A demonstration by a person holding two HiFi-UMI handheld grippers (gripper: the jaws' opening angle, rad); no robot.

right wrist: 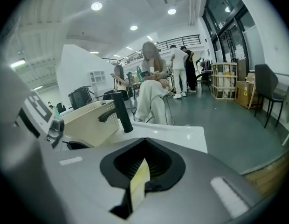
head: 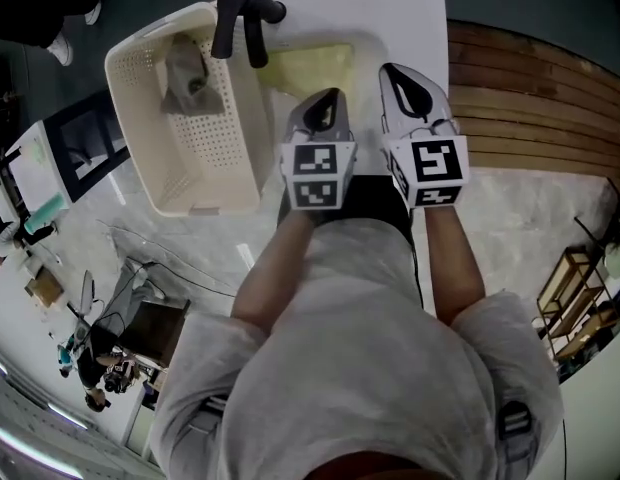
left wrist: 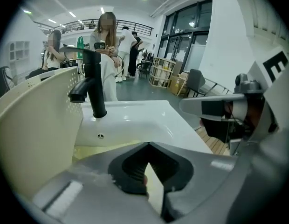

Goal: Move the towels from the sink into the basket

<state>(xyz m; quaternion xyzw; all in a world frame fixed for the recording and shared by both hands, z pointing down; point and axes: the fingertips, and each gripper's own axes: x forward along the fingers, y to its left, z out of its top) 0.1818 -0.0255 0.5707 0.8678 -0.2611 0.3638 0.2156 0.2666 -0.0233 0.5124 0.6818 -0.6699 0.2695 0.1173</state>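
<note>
head view, looking steeply down over the person's shoulders: a white sink (head: 395,13) with a black faucet (head: 240,18) at its far edge. a yellow towel (head: 308,68) lies flat in the bowl. it fills the part of the bowl that shows beyond the two claws. a cream perforated basket (head: 140,108) stands against the sink's left side. a grey towel (head: 187,78) lies crumpled at its far end, near the faucet.

the left claw (head: 326,100) and the right claw (head: 398,76) are held side by side over the sink's near rim. they are close together but apart, and both point toward the bowl. each marker cube faces the camera.

left gripper view: the jaws meet at their tips and grip nothing. yellow shows through the slit behind the tips. the faucet stands beyond them, with the basket wall to the left.

right gripper view: the jaws are closed tip to tip and hold nothing. a strip of yellow shows through the gap behind the tips. the faucet and basket lie ahead to the left.

neither claw touches the yellow towel. background: seated and standing people (right wrist: 151,87) on a grey floor, with wooden decking (head: 520,98) to the right of the sink.
</note>
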